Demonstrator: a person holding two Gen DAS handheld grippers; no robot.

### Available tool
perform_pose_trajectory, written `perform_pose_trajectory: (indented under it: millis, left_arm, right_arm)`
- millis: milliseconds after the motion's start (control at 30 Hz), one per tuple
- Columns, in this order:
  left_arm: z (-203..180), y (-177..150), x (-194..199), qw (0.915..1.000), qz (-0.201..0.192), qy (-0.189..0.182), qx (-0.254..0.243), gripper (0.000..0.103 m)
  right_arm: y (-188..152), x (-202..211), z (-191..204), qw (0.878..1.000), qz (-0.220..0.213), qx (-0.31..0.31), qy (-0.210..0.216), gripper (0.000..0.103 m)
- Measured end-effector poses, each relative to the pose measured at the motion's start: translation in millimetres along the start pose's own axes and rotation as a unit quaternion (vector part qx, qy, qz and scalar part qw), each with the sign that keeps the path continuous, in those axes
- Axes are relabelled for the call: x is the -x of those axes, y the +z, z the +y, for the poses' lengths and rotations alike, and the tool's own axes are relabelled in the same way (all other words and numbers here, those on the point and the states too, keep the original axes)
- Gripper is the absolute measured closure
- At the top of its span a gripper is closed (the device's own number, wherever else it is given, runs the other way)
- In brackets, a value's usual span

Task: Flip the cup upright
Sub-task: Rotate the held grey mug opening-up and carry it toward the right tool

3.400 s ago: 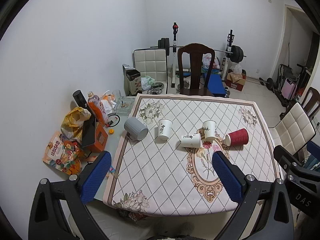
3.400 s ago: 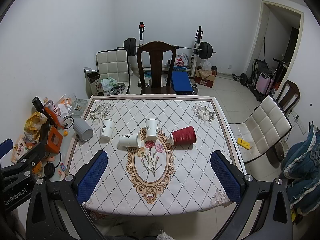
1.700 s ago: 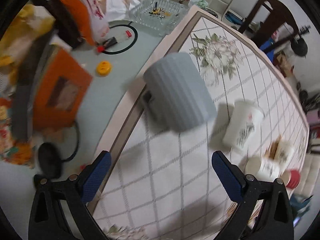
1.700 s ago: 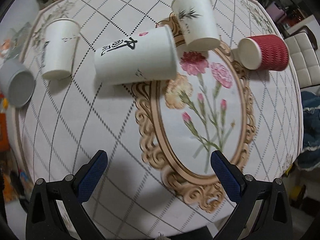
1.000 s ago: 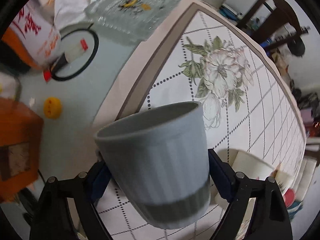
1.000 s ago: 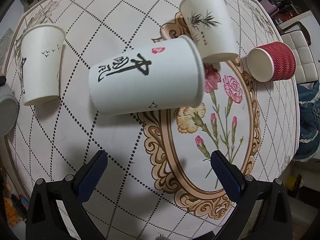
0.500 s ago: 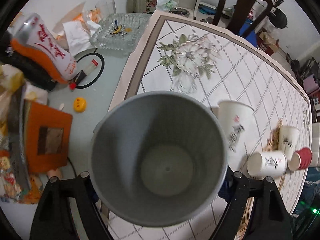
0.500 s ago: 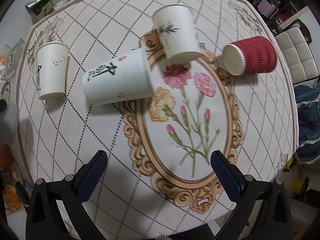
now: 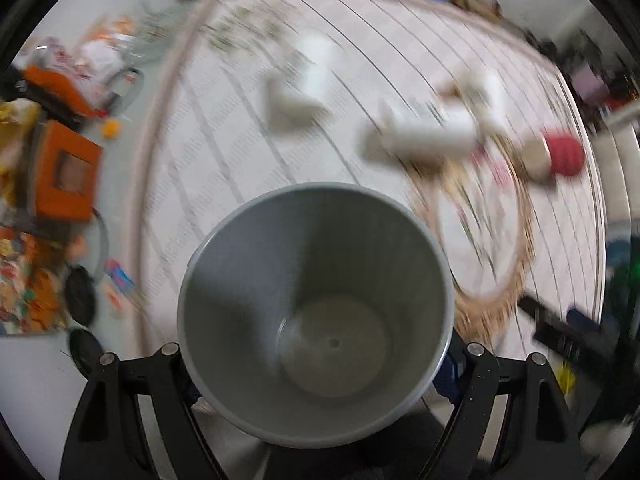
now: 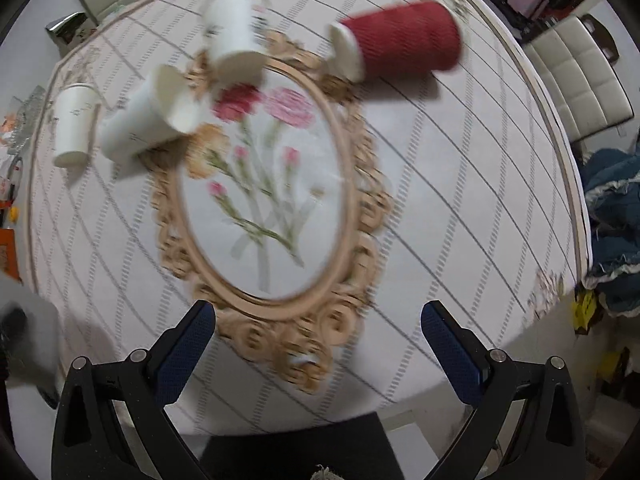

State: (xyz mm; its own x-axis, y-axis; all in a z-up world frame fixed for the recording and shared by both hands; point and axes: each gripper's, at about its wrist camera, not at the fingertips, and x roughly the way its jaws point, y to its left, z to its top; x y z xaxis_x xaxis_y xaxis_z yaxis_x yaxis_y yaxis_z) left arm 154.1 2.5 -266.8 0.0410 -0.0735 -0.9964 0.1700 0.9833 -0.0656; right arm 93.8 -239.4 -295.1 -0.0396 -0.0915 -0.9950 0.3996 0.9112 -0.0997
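My left gripper [image 9: 316,360] is shut on a grey ribbed cup [image 9: 316,320], held above the near left part of the table with its open mouth facing my camera. Beyond it, blurred, lie white paper cups [image 9: 424,136] and a red paper cup [image 9: 564,152]. My right gripper [image 10: 318,344] is open and empty above the near edge of the tablecloth [image 10: 460,216]. In the right wrist view a red cup [image 10: 404,40] lies on its side at the far right, and a white cup [image 10: 140,124] lies on its side by the flower oval. Two other white cups [image 10: 234,36] sit mouth down.
Orange boxes, snack bags and bottles [image 9: 60,168] clutter the table's left strip beside the cloth. A white padded chair [image 10: 580,76] and blue clothing [image 10: 616,216] are at the right of the table. A grey blur at the right wrist view's left edge [image 10: 28,340] cannot be identified.
My left gripper closed on the grey cup, lifted it, turned its mouth to the camera and moved back toward the near edge. My right gripper swung right, from the lying white cup toward the red cup.
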Motion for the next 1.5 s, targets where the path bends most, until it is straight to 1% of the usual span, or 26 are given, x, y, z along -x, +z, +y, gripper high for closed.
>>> perform_pose_trajectory:
  millis: [100,167,300,500,567,667,733,767,800,833,1033,1067,1100,1267,1500]
  left_arm:
    - [-37.2,-19.6,-25.6,0.9989,0.035,-0.014,-0.027,0.02]
    - [-57.7,-24.7,-45.2,0.9974,0.056,-0.023,-0.038,0.02]
    - [-83.4,-17.5,-77.3,0.995,0.082,-0.027,-0.049,0.02]
    - [-102.9,7.3,-86.2,0.9959,0.062,-0.007,-0.066,0.02]
    - [-106.0,16.3,-87.0,0.9964,0.057,0.002,-0.063,0.019]
    - [-107.7,26.3,-89.0,0.9967,0.056,0.005,-0.059,0.018]
    - [-109.1,29.5,-89.5,0.997,0.053,0.009,-0.055,0.016]
    - [-109.9,29.9,-89.8,0.9971,0.052,0.01,-0.054,0.009]
    - [-112.3,31.1,-90.6,0.9973,0.051,0.01,-0.052,0.005]
    - [-113.2,31.7,-90.3,0.9975,0.049,0.011,-0.05,0.003]
    - [-112.6,24.4,-83.5,0.9985,0.037,0.01,-0.039,0.003]
    - [-101.5,15.7,-77.4,0.9986,0.033,0.011,-0.038,0.003]
    - [-100.4,14.8,-74.0,0.9988,0.029,0.013,-0.038,0.003]
    - [-103.6,10.5,-48.2,0.9994,0.01,0.019,-0.028,0.003]
    - [-108.0,-7.4,4.2,0.9983,-0.036,0.038,-0.026,0.003]
  right_arm:
    - [-6.9,-8.9,-26.8,1.0,0.009,-0.014,-0.007,0.0]
    - [-10.6,-14.3,-45.1,1.0,0.012,-0.023,-0.014,0.0]
    - [-14.7,-22.9,-72.6,0.999,0.018,-0.041,-0.022,0.0]
    - [-18.4,-28.3,-99.9,0.998,0.02,-0.058,-0.026,0.0]
    - [-19.8,-31.0,-106.6,0.997,0.023,-0.064,-0.025,0.0]
    - [-22.1,-35.6,-115.1,0.997,0.027,-0.067,-0.023,0.0]
    - [-23.5,-36.5,-117.3,0.997,0.027,-0.067,-0.023,0.0]
    - [-24.1,-36.5,-117.9,0.997,0.027,-0.067,-0.022,0.0]
    - [-24.3,-36.2,-118.3,0.997,0.026,-0.067,-0.022,0.0]
    - [-24.2,-35.8,-118.3,0.997,0.025,-0.066,-0.021,0.0]
    - [-23.0,-31.9,-115.9,0.998,0.016,-0.058,-0.02,0.0]
    - [-22.9,-30.8,-116.2,0.998,0.015,-0.056,-0.019,0.0]
    - [-22.9,-29.3,-114.4,0.998,0.014,-0.055,-0.019,0.0]
    - [-22.8,-22.1,-111.8,0.999,0.007,-0.048,-0.015,0.0]
    - [-24.0,-5.6,-106.3,0.999,-0.004,-0.036,0.002,0.0]
